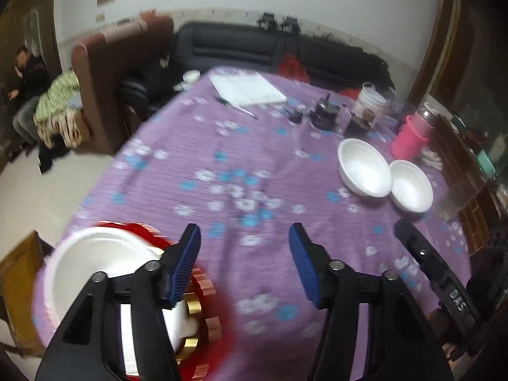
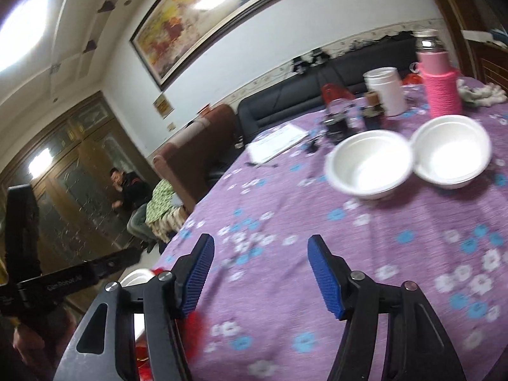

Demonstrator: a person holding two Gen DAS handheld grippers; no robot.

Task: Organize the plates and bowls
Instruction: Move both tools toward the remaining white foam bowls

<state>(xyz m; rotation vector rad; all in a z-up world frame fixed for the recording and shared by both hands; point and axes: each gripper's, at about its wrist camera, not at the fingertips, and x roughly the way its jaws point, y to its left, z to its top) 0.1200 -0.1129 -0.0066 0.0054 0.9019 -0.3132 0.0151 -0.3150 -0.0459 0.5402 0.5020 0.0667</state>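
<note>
- While both grippers hang over the purple tablecloth (image 1: 241,165), left gripper (image 1: 244,260) gapes empty beside stacked plates (image 1: 95,263).
- Right gripper (image 2: 260,273) gapes empty; two white bowls (image 2: 368,162) touch rims.

You have two white bowls (image 1: 364,168) (image 1: 411,187) side by side at two o'clock on the desk (image 1: 222,158); one white plate (image 1: 95,266) on one red-and-gold plate (image 1: 203,289) at seven o'clock; one pink-sleeved bottle (image 1: 411,138); one white tub (image 1: 370,98); one notepad (image 1: 247,89).
</note>
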